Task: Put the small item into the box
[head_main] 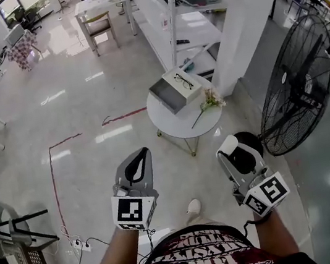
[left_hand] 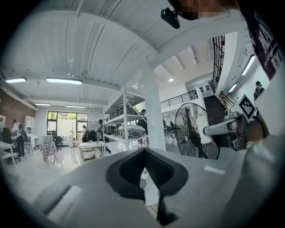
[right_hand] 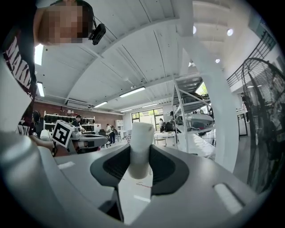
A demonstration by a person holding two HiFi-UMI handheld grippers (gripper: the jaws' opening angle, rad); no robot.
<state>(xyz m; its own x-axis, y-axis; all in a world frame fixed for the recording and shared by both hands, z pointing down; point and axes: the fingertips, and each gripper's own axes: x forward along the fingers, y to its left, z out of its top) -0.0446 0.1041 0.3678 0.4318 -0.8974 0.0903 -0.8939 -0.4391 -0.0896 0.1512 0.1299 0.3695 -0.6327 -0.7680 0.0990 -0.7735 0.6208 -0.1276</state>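
A small white cylinder [right_hand: 141, 138] stands upright between the dark pads of my right gripper [right_hand: 140, 149], which is shut on it. In the head view this gripper [head_main: 227, 146] hangs over the floor, short of the round white table [head_main: 173, 127], with the white cylinder [head_main: 228, 143] at its tip. The grey and white box [head_main: 171, 93] sits on the far side of that table, with a pair of glasses [head_main: 183, 81] on its white top. My left gripper [head_main: 142, 153] is level with the right one. Its jaws [left_hand: 144, 151] are shut with nothing between them.
A sprig of flowers [head_main: 209, 102] lies on the table beside the box. A large black standing fan [head_main: 298, 84] stands to the right, with a white column [head_main: 241, 27] and a shelf unit [head_main: 172, 26] behind the table. Cables and a power strip [head_main: 77, 244] lie on the floor at the left.
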